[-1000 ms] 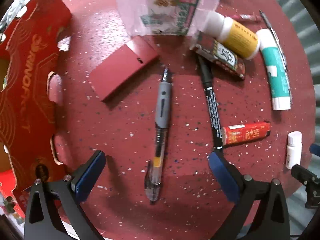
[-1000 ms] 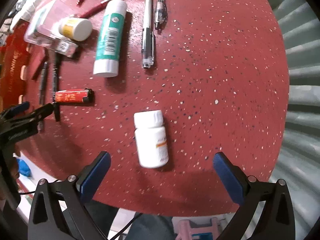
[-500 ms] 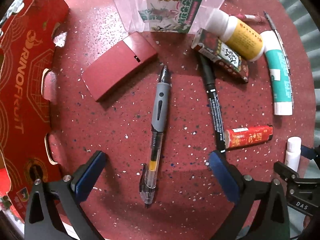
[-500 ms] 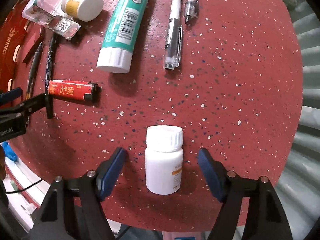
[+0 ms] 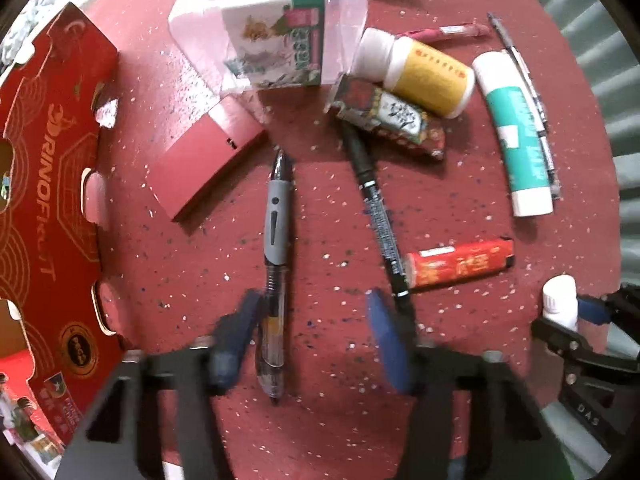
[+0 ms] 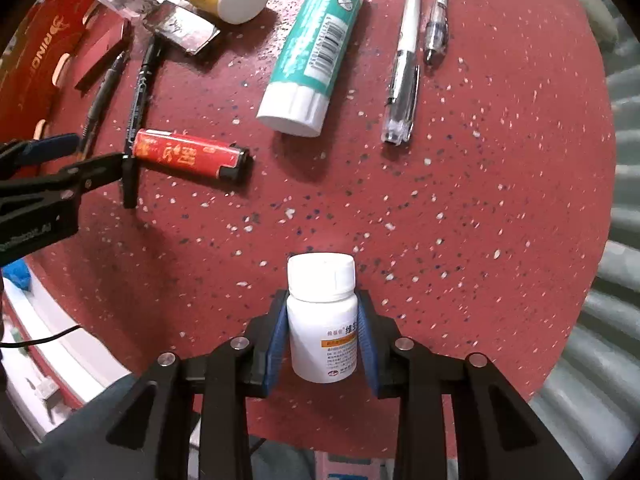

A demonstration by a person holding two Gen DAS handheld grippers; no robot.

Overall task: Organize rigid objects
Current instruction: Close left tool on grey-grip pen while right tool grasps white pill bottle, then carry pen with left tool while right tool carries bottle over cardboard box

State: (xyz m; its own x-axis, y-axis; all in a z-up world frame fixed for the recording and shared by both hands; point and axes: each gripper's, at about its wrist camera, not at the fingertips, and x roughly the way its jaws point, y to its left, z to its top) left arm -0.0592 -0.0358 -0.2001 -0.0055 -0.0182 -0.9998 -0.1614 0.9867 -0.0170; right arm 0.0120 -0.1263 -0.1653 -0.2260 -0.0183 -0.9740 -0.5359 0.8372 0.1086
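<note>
My right gripper (image 6: 322, 340) is shut on a small white pill bottle (image 6: 322, 320) lying on the red speckled table (image 6: 480, 200); the bottle also shows at the right edge of the left wrist view (image 5: 560, 304). My left gripper (image 5: 312, 340) is part closed around the rear of a grey-grip gel pen (image 5: 276, 264), its pads close to the pen but blurred. A black marker (image 5: 376, 216) lies just right of the right pad. A red lighter (image 5: 460, 266) (image 6: 188, 156) lies between the two grippers.
A red flat case (image 5: 208, 160), a clear box with a carton (image 5: 272, 28), a yellow-label bottle (image 5: 424, 74), a patterned small box (image 5: 396, 120), a teal glue stick (image 5: 516, 132) (image 6: 316, 48) and several pens (image 6: 404, 80) lie around. A red cardboard box (image 5: 44, 200) stands left.
My right gripper moved onto the white bottle and closed on it. My left gripper narrowed its fingers around the gel pen's rear end.
</note>
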